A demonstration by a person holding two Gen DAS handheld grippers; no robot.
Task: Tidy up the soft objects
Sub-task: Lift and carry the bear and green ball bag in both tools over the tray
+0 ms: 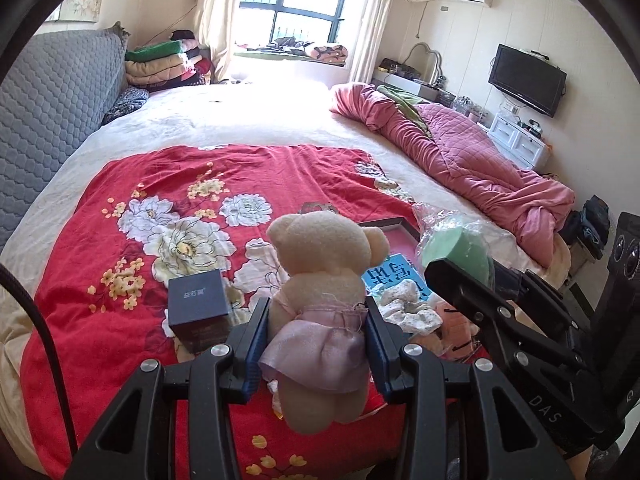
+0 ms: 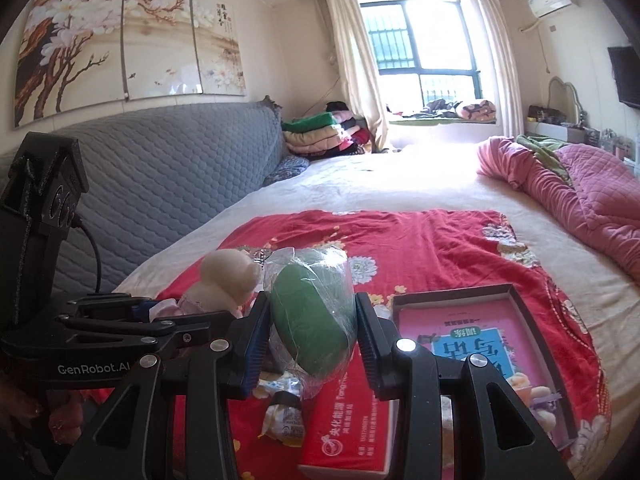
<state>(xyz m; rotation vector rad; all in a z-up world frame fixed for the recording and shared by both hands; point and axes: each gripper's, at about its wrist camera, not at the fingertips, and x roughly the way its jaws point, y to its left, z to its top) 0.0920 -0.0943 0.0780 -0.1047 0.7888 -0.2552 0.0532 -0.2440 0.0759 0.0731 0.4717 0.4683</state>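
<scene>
- Teddy bear (image 1: 320, 280) at lower centre of left wrist view, long axis upright, head up, back to camera.
- Green sponge (image 2: 310, 320) in clear wrap, lower centre of right wrist view, long axis upright, leaning slightly left.
- Red floral blanket (image 1: 160, 184) below; bare bed stretches to upper frame, pink quilt (image 1: 460, 148) along right edge.
- Left gripper (image 1: 316, 344) part-closed, clamping bear's waist.
- Right gripper (image 2: 310, 336) part-closed, pads pinching sponge's sides.
</scene>
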